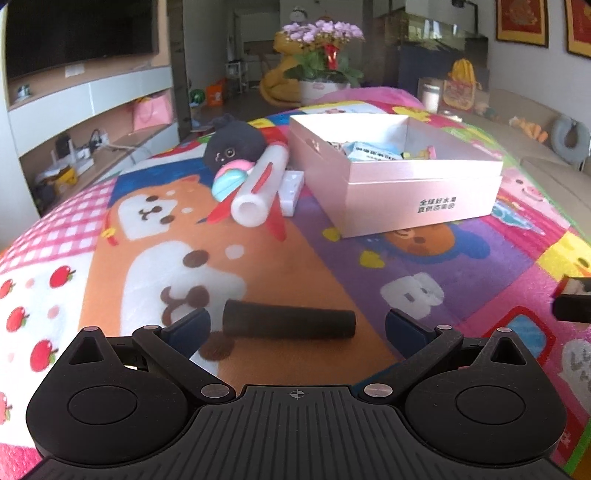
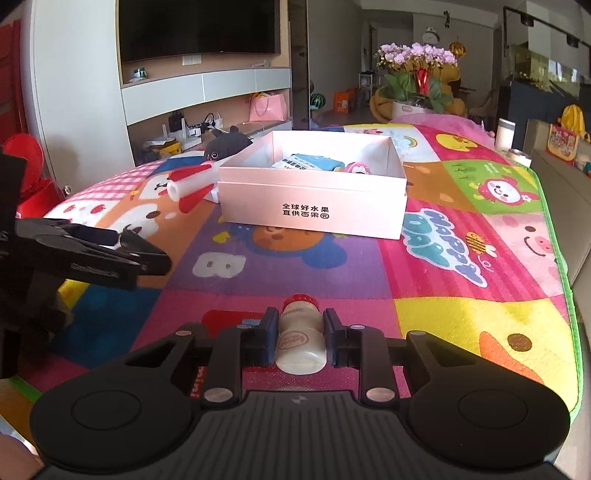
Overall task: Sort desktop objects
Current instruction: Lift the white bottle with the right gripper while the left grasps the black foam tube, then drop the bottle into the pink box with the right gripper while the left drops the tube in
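Our right gripper (image 2: pixel 300 341) clamps the small bottle (image 2: pixel 300 334) for the pink box (image 2: pixel 312 210); our left gripper (image 1: pixel 297 328) gapes around the dark cylinder (image 1: pixel 289 324).

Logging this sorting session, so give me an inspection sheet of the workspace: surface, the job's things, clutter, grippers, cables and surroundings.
Surface: colourful cartoon play mat.
Job's things: open pink box holding a few items; small drink bottle; dark cylinder lying on the mat.
Clutter: black plush, white tube with red fins and striped ball, piled left of the box.
Grippers: right gripper shut on the bottle; left gripper open, cylinder between its fingers.
Cables: plugs and leads on the TV shelf.
Surroundings: television, potted flowers.
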`<state>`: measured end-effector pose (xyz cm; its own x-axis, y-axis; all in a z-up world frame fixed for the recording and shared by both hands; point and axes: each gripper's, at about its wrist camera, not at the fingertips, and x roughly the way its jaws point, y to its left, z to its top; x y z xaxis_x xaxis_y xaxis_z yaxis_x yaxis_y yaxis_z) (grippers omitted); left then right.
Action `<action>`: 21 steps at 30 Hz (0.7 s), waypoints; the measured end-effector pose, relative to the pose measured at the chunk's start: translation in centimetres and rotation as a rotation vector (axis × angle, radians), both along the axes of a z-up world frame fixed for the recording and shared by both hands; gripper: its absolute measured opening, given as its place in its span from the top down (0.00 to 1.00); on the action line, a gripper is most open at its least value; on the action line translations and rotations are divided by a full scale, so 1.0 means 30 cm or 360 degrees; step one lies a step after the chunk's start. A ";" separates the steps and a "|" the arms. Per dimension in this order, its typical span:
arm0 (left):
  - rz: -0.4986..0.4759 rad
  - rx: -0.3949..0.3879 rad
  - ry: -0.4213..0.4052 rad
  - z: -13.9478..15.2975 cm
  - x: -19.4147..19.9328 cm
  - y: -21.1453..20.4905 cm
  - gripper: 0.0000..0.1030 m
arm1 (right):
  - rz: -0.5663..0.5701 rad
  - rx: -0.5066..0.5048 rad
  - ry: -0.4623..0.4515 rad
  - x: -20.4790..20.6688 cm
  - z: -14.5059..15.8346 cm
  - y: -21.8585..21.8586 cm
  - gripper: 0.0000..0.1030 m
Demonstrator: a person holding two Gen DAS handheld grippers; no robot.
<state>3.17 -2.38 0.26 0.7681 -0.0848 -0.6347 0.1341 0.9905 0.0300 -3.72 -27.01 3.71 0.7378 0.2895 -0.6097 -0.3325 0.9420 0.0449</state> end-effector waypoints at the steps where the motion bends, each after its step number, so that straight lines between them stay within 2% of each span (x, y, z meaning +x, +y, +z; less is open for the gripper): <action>1: 0.0006 0.0004 0.0002 -0.003 0.004 -0.002 0.01 | 0.0000 0.0009 0.0013 0.002 0.004 -0.004 0.76; 3: 0.0001 -0.0005 0.0013 -0.005 0.004 0.000 0.09 | -0.0001 0.0030 0.0037 0.004 0.009 -0.013 0.76; 4: 0.0001 0.0003 0.0020 -0.006 0.002 0.000 0.20 | -0.0006 0.0039 0.0044 0.003 0.013 -0.019 0.76; 5: -0.0004 0.0001 0.0015 -0.005 -0.004 0.002 0.22 | -0.0011 0.0045 0.0048 0.004 0.016 -0.023 0.76; 9: -0.0037 -0.0007 0.0016 0.012 -0.041 0.009 0.23 | -0.0030 0.0075 0.0033 0.005 0.043 -0.043 0.76; 12: -0.0111 -0.0060 -0.0041 0.068 -0.083 0.007 0.23 | -0.0037 0.0086 -0.0029 0.000 0.084 -0.060 0.76; 16: -0.0226 -0.0127 -0.0210 0.200 -0.093 -0.022 0.23 | -0.0053 0.0117 -0.0171 0.020 0.181 -0.085 0.76; 21: -0.0342 -0.0169 -0.0428 0.356 0.032 -0.103 0.23 | -0.0036 0.0155 -0.0389 0.175 0.361 -0.082 0.76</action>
<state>4.13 -5.47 10.95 0.8640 -0.3171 -0.3910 0.3409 0.9401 -0.0092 1.52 -29.47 14.53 0.8668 0.3197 -0.3827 -0.3233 0.9446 0.0569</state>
